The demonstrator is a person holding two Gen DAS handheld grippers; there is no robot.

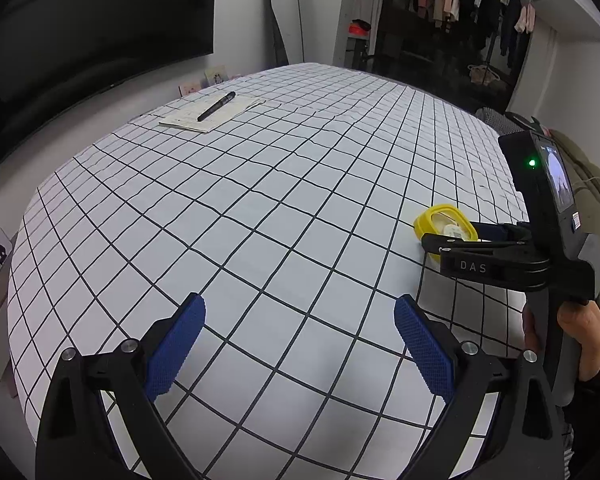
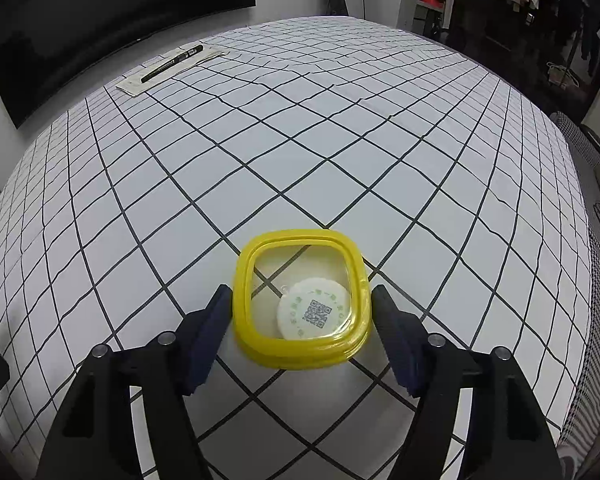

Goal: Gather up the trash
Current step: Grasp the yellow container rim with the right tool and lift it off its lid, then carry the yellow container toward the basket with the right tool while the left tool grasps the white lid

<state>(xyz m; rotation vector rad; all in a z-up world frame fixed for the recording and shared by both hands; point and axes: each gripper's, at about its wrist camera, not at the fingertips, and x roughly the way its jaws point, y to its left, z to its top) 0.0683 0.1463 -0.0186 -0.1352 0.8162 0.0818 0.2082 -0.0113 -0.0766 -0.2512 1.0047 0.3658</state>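
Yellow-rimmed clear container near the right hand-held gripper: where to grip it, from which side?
Grip the yellow-rimmed clear plastic container across its two straight side walls, coming in level from the near side. The right hand-held gripper already straddles it, jaws open, with the flat sides facing the pads. Rounded corners would probably slip.

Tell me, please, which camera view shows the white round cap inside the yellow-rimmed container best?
The right wrist view: the white cap lies close and centred inside the yellow-rimmed container, its printed code visible. In the left wrist view it is small and partly hidden behind the right gripper.
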